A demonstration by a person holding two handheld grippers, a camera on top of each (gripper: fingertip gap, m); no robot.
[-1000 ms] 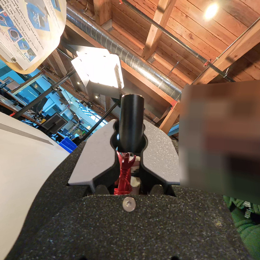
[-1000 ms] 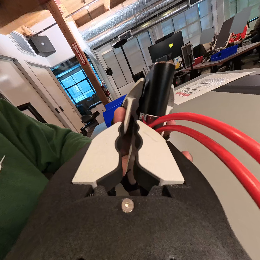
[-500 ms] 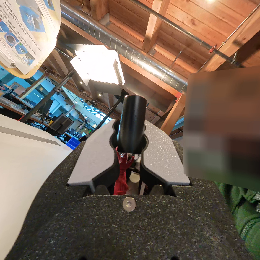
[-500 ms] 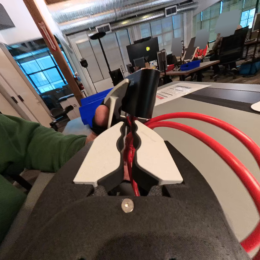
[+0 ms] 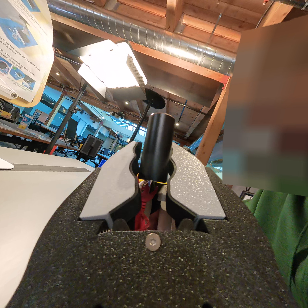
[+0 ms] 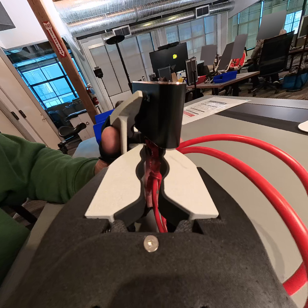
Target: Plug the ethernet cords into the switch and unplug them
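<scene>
The left gripper (image 5: 154,164) is gripping the black switch (image 5: 156,148) while the right gripper's (image 6: 152,160) fingers, now pinching the red ethernet cord (image 6: 152,168), are pressing its plug home.

This is a big open office that is also used as a work lab. The roof is made of wooden beams (image 5: 171,15) and planks, and a long shiny metal air pipe (image 5: 150,36) runs under them. A bright flat lamp (image 5: 113,66) stands on a black pole. Far back there are long desks (image 6: 221,84) with computer screens (image 6: 191,70), black office chairs (image 6: 273,53), blue bins (image 6: 225,77) and people sitting at work. A big dark screen (image 6: 168,56) hangs by the tall windows (image 6: 188,35). Close by, a grey worktop (image 6: 233,126) holds a printed sheet (image 6: 210,106). Another printed sheet (image 5: 21,45) with pictures hangs up high.
</scene>
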